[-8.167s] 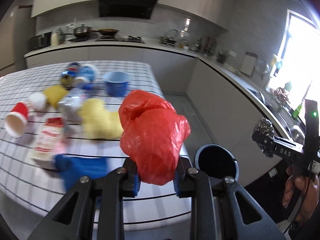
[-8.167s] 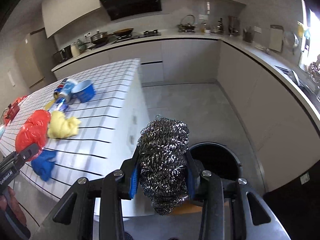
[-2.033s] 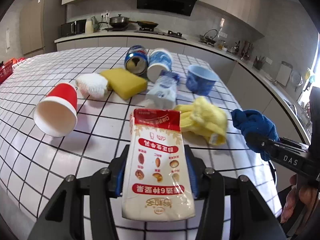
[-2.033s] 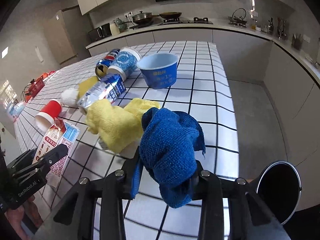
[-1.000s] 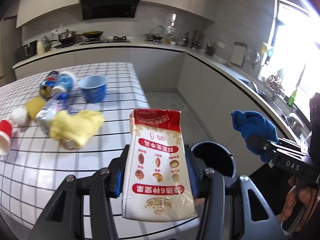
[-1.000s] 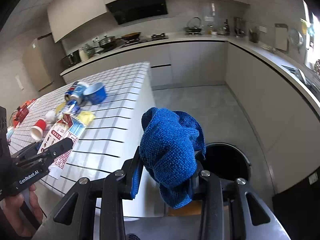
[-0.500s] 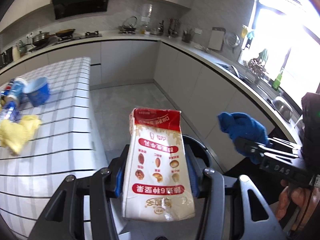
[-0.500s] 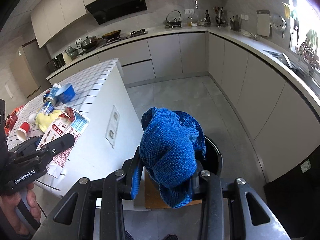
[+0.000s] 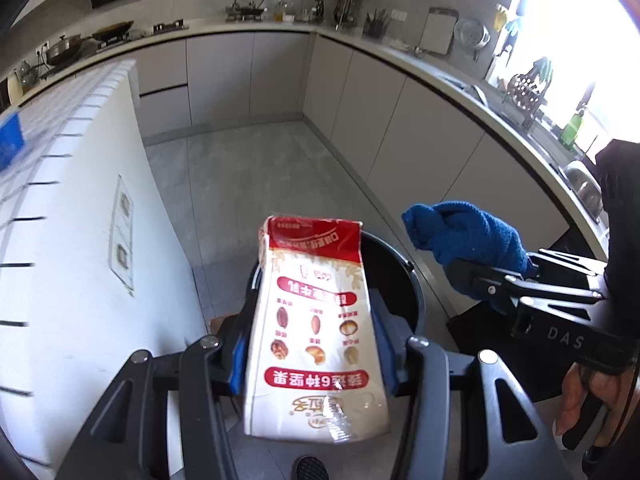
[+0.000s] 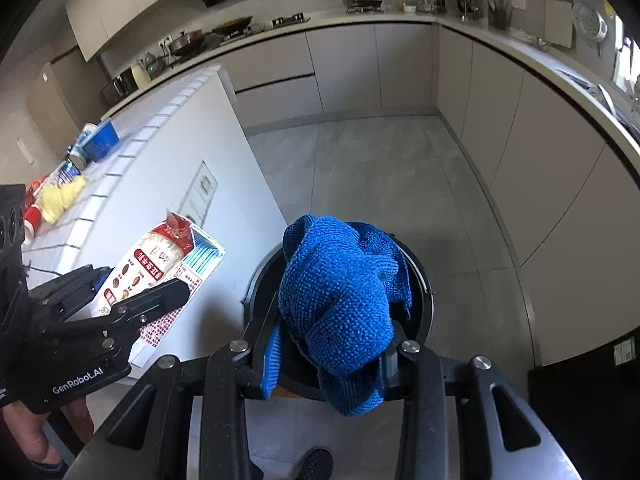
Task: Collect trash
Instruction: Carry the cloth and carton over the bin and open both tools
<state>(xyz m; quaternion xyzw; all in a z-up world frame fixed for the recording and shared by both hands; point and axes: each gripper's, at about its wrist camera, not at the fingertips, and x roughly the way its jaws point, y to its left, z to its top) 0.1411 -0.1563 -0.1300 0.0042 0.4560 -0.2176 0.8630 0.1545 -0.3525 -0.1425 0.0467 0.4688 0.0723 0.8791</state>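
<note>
Here, in the left wrist view, the left gripper (image 9: 316, 344) is clamped on a red and white milk carton (image 9: 316, 332), its blue pads pressed against the carton's two sides. The carton stands upright between the fingers, red top pointing away from the camera, and hangs over the open mouth of a round black trash bin (image 9: 404, 276) on the grey floor. To the right, the right gripper (image 9: 480, 276) holds a blue cloth (image 9: 464, 236) bunched at its tip, just beside the bin's far rim; the hand (image 9: 592, 396) gripping its handle shows at the lower right edge. The white tiled island (image 9: 72, 240) fills the left side.

In the right wrist view, the right gripper (image 10: 328, 344) is closed tight on the blue cloth (image 10: 340, 296), which bulges up above the fingers and droops below them. The cloth sits directly over the trash bin (image 10: 420, 276), covering most of its opening. At the left, the left gripper (image 10: 132, 296) grips the milk carton (image 10: 156, 260) near the island's corner, beside the bin. On the island (image 10: 160, 168) behind lie a yellow cloth (image 10: 60, 198), a red cup (image 10: 30, 220) and a blue bowl (image 10: 102, 140).
</note>
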